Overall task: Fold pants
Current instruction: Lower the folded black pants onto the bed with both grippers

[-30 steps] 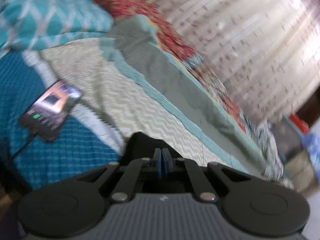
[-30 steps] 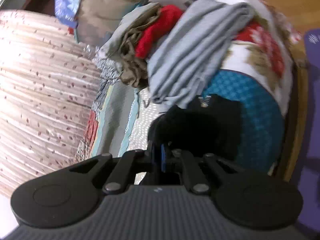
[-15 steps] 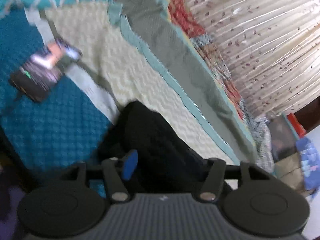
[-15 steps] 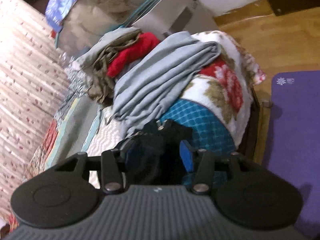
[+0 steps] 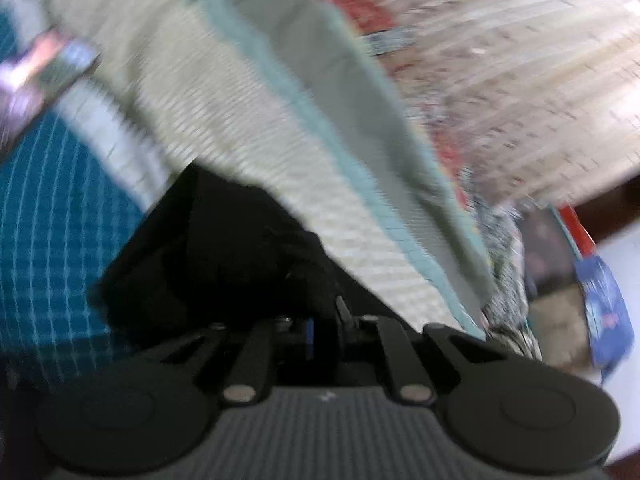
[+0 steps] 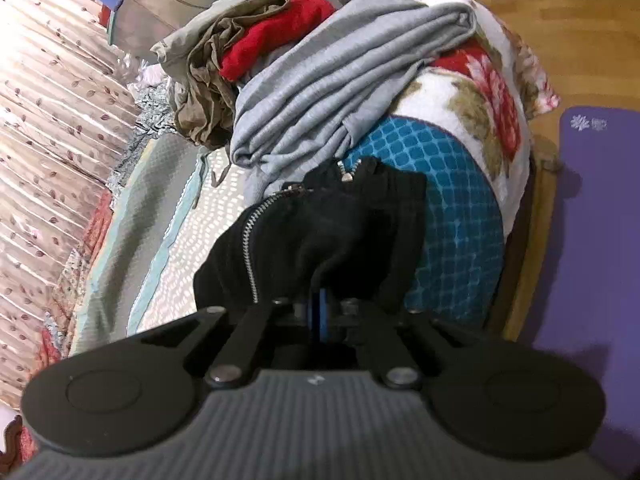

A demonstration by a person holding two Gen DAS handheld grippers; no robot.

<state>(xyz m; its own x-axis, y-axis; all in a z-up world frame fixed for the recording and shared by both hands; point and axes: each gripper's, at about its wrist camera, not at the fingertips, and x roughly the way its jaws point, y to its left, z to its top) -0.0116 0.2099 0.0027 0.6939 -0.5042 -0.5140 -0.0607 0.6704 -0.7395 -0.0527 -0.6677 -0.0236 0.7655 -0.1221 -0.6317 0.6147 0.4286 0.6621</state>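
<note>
Two grippers show, one per wrist view, and both are pressed together on the same black pants. Right gripper (image 6: pixel 320 312): its blue pads meet with a bunch of the dark cloth pinched between them, and the pants (image 6: pixel 320 232) rise straight ahead of the fingertips, their one metal zipper (image 6: pixel 252 248) running down the left side of the bunch. Left gripper (image 5: pixel 320 336): its jaws are drawn close too, with black cloth over the tips, though the whole view is smeared by blur and the exact pinch point is hard to make out. There the pants (image 5: pixel 216 256) lie just ahead and a little left of the fingertips.

Under the pants lies the bed, with a teal checked cover (image 6: pixel 452 216) to their right in the right wrist view and a pale chevron quilt (image 5: pixel 224 104) beyond them in the left one. Left of the pants in the left view a phone (image 5: pixel 40 76) is a mere smudge, cut by the edge.

Beyond the pants sits a heap of clothes: one grey garment (image 6: pixel 344 80), one red (image 6: pixel 272 40), one olive-brown (image 6: pixel 208 92). A striped curtain (image 6: pixel 52 100) hangs farthest left; a purple mat (image 6: pixel 592 240) lies right of the bed.
</note>
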